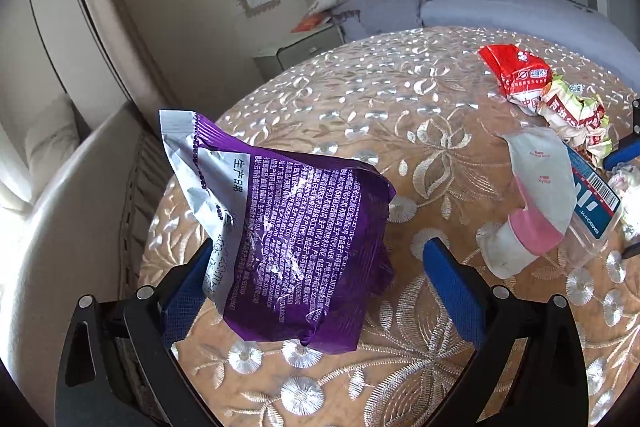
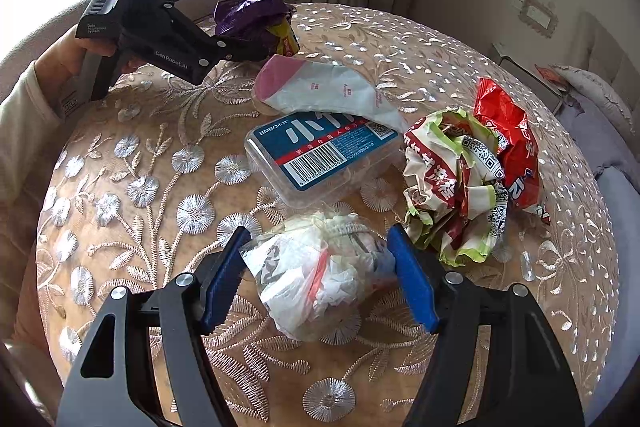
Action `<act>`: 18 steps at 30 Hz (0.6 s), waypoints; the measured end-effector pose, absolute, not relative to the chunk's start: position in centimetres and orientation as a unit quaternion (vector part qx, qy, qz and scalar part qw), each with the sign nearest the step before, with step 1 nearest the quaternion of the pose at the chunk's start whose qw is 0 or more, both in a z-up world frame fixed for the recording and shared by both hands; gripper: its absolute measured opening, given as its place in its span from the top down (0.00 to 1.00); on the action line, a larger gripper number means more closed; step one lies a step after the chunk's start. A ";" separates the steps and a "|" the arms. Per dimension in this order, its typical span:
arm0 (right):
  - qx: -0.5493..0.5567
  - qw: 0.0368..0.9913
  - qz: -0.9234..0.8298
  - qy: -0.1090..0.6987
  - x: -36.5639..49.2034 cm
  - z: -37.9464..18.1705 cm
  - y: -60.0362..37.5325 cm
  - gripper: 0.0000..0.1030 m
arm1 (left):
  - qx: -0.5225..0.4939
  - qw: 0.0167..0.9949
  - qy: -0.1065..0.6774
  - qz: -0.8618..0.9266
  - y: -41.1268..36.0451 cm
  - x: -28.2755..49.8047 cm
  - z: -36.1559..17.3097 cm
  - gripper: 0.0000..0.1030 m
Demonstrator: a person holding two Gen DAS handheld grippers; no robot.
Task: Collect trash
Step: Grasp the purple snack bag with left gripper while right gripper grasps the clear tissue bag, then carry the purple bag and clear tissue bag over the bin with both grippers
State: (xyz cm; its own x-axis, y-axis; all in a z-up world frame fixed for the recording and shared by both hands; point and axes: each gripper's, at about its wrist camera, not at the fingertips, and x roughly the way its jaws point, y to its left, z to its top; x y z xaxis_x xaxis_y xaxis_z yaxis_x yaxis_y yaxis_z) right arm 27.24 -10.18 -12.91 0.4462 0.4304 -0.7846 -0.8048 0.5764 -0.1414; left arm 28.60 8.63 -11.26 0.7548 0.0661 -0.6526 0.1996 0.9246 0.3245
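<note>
Two grippers work the round table [image 2: 560,211]: the right gripper [image 2: 320,279] clamps a crumpled plastic bag [image 2: 316,279] for lifting, while the left gripper [image 1: 316,267], jaws apart, straddles a purple wrapper [image 1: 304,247] unpinched.

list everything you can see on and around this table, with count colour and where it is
purple snack bag: 1, purple and silver, between the left gripper's fingers at the table edge
sock: 1, pink and pale grey, lying on the clear box's far end
clear plastic box: 1, clear with blue label and barcode, mid table
clear bag of crumpled paper: 1, clear and white, nearest edge, between the right gripper's pads
crumpled wrapper: 1, cream, red and green, right of the box
red packet: 1, red, behind the crumpled wrapper
table: 1, round, tan cloth with silver embroidered flowers
bed: 1, lavender bedding, beyond the table
left gripper: 1, black with blue pads, jaws wide
right gripper: 1, black with blue pads, pads against the bag's sides
</note>
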 end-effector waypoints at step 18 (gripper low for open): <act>-0.244 0.828 0.377 0.334 23.0 -10.7 -13.1 0.31 | 0.136 0.945 0.285 -0.085 4.9 22.4 -6.8 0.42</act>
